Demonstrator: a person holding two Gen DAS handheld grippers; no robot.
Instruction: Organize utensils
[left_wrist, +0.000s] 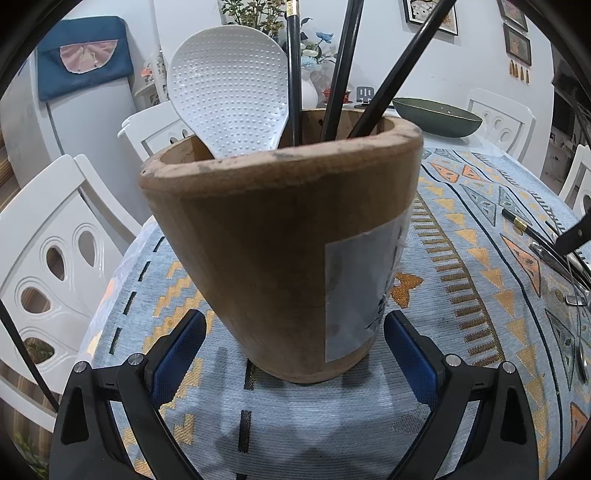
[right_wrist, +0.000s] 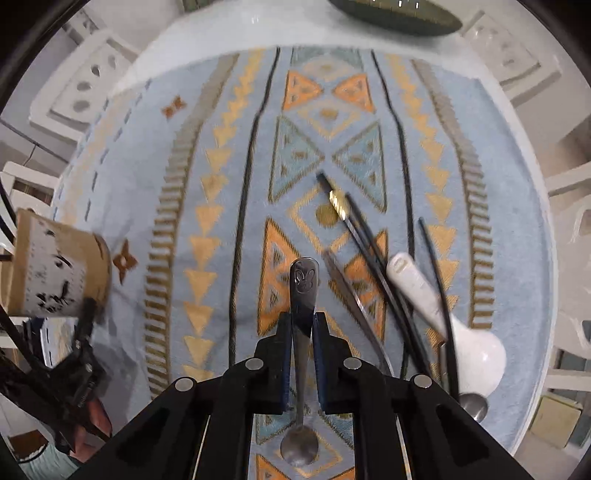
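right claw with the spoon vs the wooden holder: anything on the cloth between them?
Nothing: in the right wrist view the patterned tablecloth is bare between the right claw, shut on the metal spoon, and the wooden holder.

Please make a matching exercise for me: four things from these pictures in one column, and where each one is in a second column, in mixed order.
Things
1. metal spoon
2. white rice paddle
3. green bowl
4. white spoon

Places
A. at the far end of the table
B. lying on the cloth among black chopsticks
C. standing in the wooden holder
D. clamped in the right tool

Pairs: 1-D, 2-C, 3-A, 4-B
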